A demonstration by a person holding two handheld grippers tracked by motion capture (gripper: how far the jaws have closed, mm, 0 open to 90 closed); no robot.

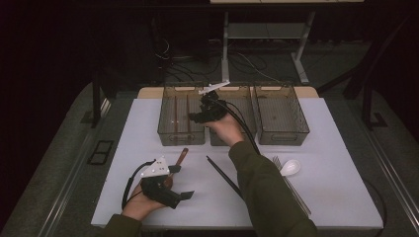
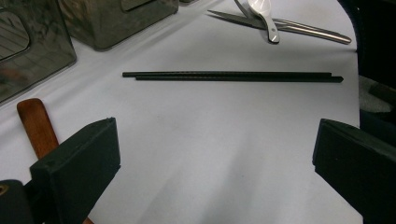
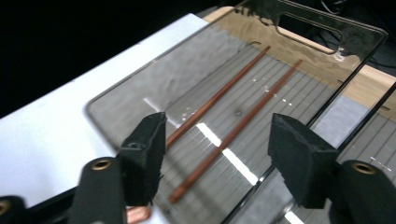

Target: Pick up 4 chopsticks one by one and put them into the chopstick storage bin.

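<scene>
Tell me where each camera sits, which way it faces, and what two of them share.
High view: above the near edge, facing forward and down on the table; both forearms, left gripper, right gripper.
Left gripper view: low over the table, along its open jaws toward the black chopsticks and spoon.
Right gripper view: above the left bin, looking down between open jaws at two brown chopsticks.
Shared: high and left gripper views show the black chopsticks.

— Left gripper [image 1: 184,181]? 
— Low at near left, held in the left hand [image 1: 141,205], jaws wide apart, nothing between.
— Right gripper [image 1: 193,117]? 
— Reached far forward on outstretched arm, jaws parted, gripping nothing.
</scene>
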